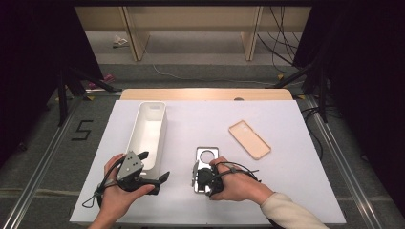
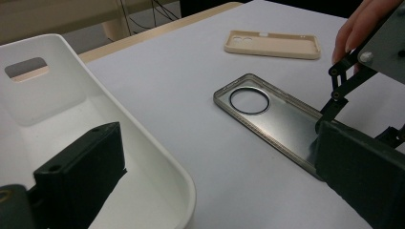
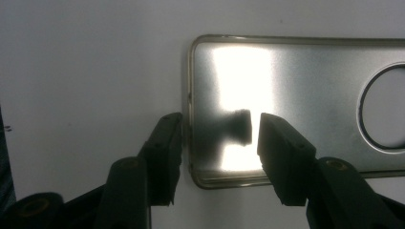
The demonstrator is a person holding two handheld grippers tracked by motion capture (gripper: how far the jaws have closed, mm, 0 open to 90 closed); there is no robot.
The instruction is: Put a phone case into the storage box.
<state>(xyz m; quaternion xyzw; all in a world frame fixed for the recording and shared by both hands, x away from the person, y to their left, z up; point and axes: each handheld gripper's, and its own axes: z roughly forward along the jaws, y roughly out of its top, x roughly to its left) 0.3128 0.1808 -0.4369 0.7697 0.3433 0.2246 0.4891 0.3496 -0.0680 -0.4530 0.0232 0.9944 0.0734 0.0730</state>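
Two claws worked over the white surface point(image 1: 286, 143). At the left, the left claw point(image 1: 155, 168) hung with its jaws apart and empty beside the near end of the white bin point(image 1: 162, 125). Right of it, the clear case point(image 2: 282, 121) lay flat on the surface. The right claw point(image 3: 217, 138) straddled the case's near end wall, one jaw outside the rim and one over the glossy inside; the jaws were part-way apart and not yet pressing. For a sound pinch, the outer jaw likely needed to sit flush against the rim, low at the surface, before closing squarely. Farthest right, the beige case point(image 1: 249, 139) lay well apart.
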